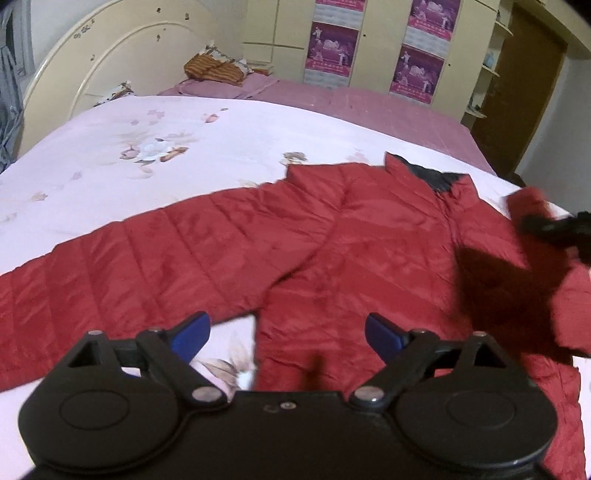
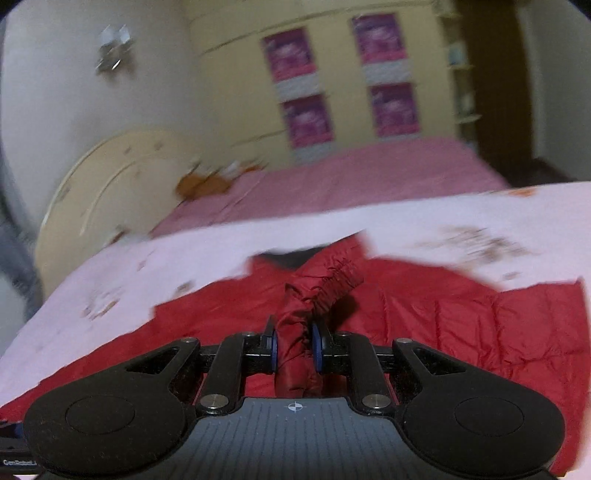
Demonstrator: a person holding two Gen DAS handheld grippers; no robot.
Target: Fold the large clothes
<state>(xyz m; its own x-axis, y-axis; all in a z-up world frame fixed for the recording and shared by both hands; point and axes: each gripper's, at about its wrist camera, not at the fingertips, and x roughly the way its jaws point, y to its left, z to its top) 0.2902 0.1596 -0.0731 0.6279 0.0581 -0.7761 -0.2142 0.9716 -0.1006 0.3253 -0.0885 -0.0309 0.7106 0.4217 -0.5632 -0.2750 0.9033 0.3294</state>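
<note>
On the bed (image 1: pixel 155 147), the red jacket (image 1: pixel 369 240) was spread flat, its cuff (image 2: pixel 332 288) pinched in the right tongs (image 2: pixel 294 349) over the body, while the other sleeve (image 1: pixel 110 258) stretched away beside the wide, empty left tongs (image 1: pixel 287 334).

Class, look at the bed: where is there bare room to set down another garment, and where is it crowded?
Bare: the floral sheet between the headboard and the red jacket; also the pink cover by the wardrobe. Crowded: the near edge, under the jacket.
</note>
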